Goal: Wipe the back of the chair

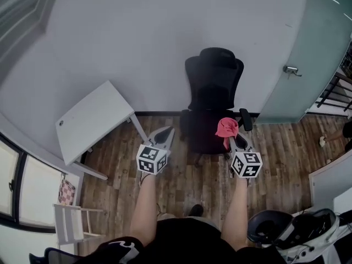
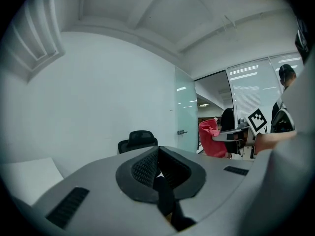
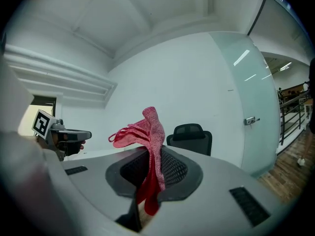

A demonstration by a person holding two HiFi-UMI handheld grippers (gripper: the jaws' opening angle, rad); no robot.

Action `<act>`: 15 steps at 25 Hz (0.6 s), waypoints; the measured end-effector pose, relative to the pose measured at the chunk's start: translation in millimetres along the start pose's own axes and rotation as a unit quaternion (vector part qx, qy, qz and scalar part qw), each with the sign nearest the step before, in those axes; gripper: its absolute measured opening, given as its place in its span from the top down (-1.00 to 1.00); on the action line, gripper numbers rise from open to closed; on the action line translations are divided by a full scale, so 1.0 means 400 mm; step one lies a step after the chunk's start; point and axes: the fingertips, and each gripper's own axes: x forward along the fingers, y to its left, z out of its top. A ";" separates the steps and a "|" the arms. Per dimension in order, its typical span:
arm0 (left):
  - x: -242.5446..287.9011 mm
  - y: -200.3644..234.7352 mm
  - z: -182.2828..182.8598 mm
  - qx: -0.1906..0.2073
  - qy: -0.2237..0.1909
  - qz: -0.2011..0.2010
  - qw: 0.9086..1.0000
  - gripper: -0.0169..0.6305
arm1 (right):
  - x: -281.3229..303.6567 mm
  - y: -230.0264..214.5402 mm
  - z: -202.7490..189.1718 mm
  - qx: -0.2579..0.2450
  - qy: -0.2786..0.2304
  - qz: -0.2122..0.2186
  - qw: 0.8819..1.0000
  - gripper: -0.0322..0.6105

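At the left, a white rectangular bench (image 1: 93,120) stands angled off the wall and plays no part here. Next comes the left gripper (image 1: 164,133), its 2 jaws pressed together with nothing between them. That leaves it free, I'd say, to steady the chair when the wiping starts.

The black mesh-backed office chair (image 1: 213,92) stands against the grey wall, its seat turned toward the person and well apart from both grippers. Just right of it in the head view is the right gripper (image 1: 230,138), clamped on a crumpled red knitted cloth (image 1: 226,127) that sticks up past the jaws and hangs below them.

To do this step well, I'd carry the cloth in high, lay its loose bunch flat against the backrest, and draw it downward in overlapping strokes. The chair looks to be on castors, so it will likely roll or swivel under pressure.

The rear face of the backrest is turned to the wall and hidden, and the castors can't be made out. At the lower right, a dark rounded object (image 1: 269,227) is hard to identify.
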 end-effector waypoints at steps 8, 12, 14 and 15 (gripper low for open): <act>0.152 -0.030 0.004 -0.005 0.013 -0.002 1.000 0.87 | 0.043 -0.164 -0.014 0.036 -0.001 -0.018 0.999 0.69; 0.223 -0.022 -0.015 -0.004 0.022 -0.012 1.000 0.87 | 0.075 -0.212 -0.034 0.050 0.002 -0.036 0.998 0.69; 0.263 -0.002 -0.025 -0.013 0.020 -0.014 1.000 0.87 | 0.102 -0.235 -0.044 0.049 0.007 -0.040 0.998 0.69; 0.285 0.008 -0.029 -0.019 0.018 -0.014 1.000 0.87 | 0.118 -0.247 -0.048 0.047 0.010 -0.040 0.998 0.68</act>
